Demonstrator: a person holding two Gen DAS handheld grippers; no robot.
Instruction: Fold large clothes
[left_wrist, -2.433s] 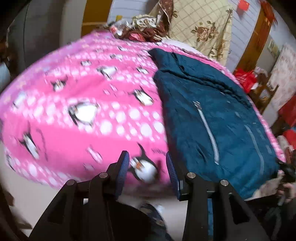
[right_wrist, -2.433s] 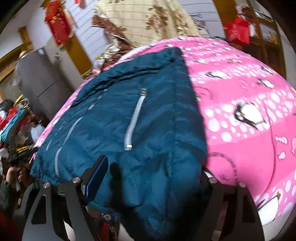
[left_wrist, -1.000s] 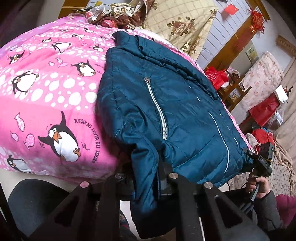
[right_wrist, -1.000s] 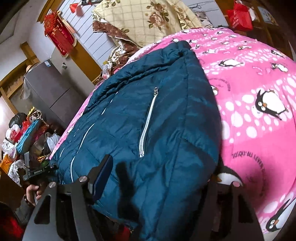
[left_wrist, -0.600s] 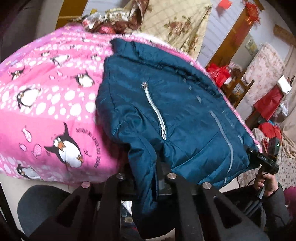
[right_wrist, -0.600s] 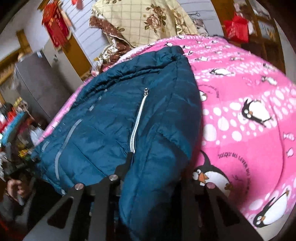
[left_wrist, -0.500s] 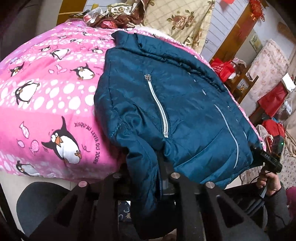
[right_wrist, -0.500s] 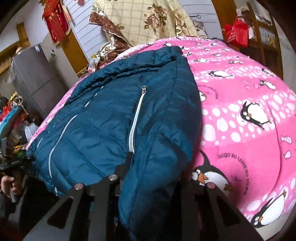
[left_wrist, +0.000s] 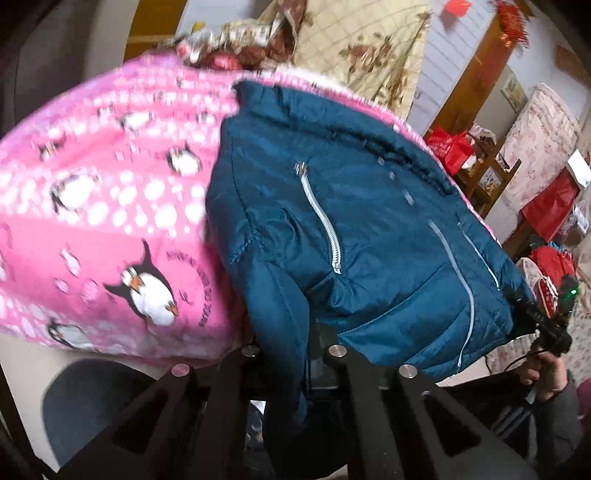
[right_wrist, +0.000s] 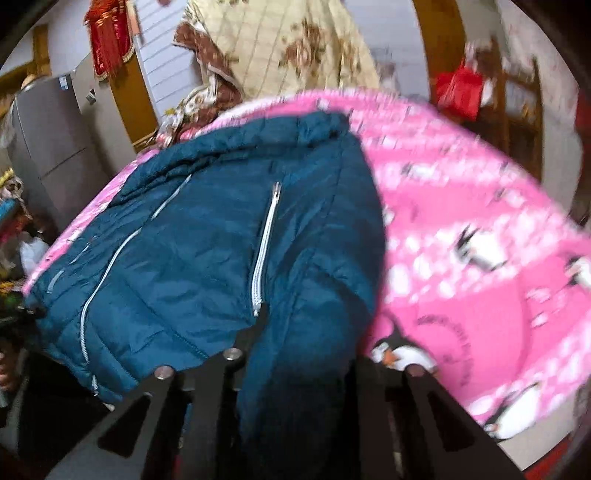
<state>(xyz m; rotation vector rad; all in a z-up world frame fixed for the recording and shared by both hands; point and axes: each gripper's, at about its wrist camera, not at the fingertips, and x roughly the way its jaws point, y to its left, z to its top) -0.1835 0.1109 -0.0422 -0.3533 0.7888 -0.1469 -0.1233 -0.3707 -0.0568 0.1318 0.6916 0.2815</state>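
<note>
A dark teal padded jacket (left_wrist: 354, 229) lies spread on a pink penguin-print blanket (left_wrist: 110, 206), filling the centre and right of the left wrist view and the centre-left of the right wrist view. Behind it, at the top of both frames, hang a cream floral quilt (right_wrist: 291, 48) and, beneath it, a heap of brown patterned cloth (left_wrist: 236, 44). Only the right wrist view shows a grey fridge (right_wrist: 48, 136) at upper left and a red tasselled hanging (right_wrist: 110, 33). Only the left wrist view shows a hand (left_wrist: 543, 373) holding a dark device at lower right, and red bags (left_wrist: 448, 147) by a wooden shelf.

The left gripper (left_wrist: 284, 332) is clamped on a fold of the jacket's near edge, which drapes over and hides its fingertips. The right gripper (right_wrist: 306, 332) likewise pinches jacket fabric, its tips buried. Both frames are motion-blurred, especially the blanket.
</note>
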